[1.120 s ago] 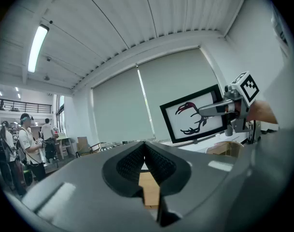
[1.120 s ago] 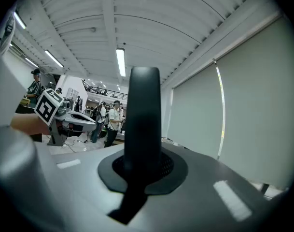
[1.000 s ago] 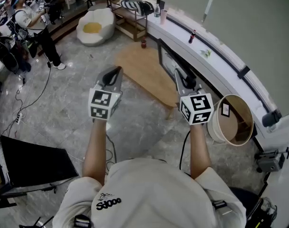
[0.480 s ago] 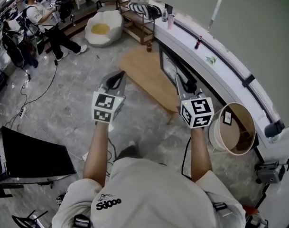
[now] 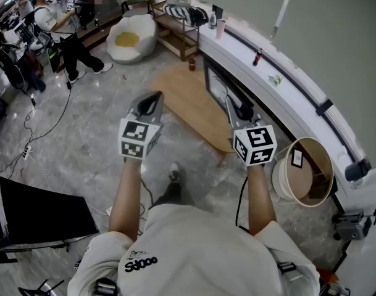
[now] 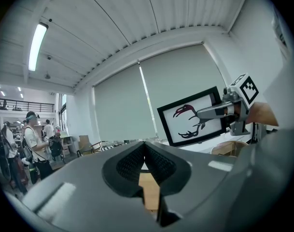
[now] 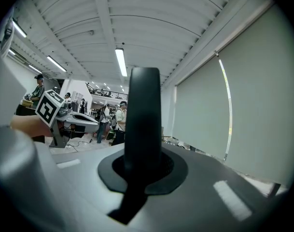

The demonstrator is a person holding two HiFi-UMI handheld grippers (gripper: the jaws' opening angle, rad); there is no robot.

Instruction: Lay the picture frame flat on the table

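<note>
My right gripper (image 5: 232, 105) is shut on the lower edge of the picture frame (image 5: 220, 90), a black-rimmed frame held upright above the low wooden table (image 5: 191, 103). In the left gripper view the picture frame (image 6: 192, 122) shows a dark bird-and-antler drawing on white, with the right gripper (image 6: 219, 111) clamped at its right side. Seen along the right gripper's own jaws, the picture frame (image 7: 144, 115) is a black vertical bar rising from between them. My left gripper (image 5: 152, 97) is shut and empty, held in the air left of the frame; its pads (image 6: 154, 161) meet.
A round tub (image 5: 306, 172) stands by the long white ledge (image 5: 280, 85), which carries a small dark bottle (image 5: 257, 57). Beyond the table are a wooden rack (image 5: 175, 23) and an egg-shaped cushion (image 5: 129, 39). A black panel (image 5: 39, 208) lies on the floor at left. People (image 5: 58, 29) stand far left.
The person has stepped forward a little; a shoe now shows below the arms. Both grippers keep their pose, and the frame stays held upright.
</note>
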